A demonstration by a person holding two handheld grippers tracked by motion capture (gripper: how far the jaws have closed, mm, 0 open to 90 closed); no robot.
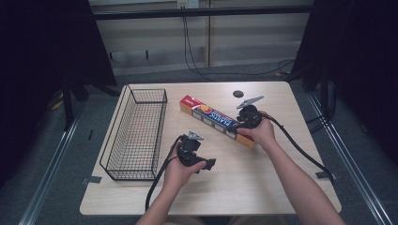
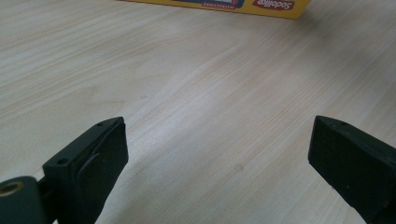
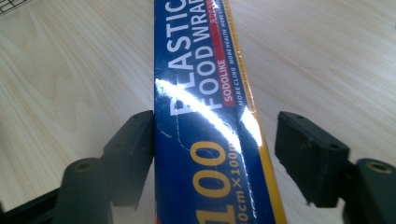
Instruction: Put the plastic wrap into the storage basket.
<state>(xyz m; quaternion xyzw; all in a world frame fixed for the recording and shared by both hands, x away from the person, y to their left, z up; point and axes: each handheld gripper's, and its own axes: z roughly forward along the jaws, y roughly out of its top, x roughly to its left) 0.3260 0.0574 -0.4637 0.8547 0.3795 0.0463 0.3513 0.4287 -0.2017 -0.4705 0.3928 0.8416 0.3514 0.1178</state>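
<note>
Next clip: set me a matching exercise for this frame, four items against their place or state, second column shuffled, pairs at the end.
Items:
1. long blue and yellow plastic food wrap box
2. black wire basket
3. left gripper
4. small dark round disc

Places or states:
A. jaws wide apart over bare wooden table
B. at the table's far edge
C. lying between the right gripper jaws
D. on the table's left side, nothing in it

Pairs: 1-C, 2-D, 3-A, 4-B
</note>
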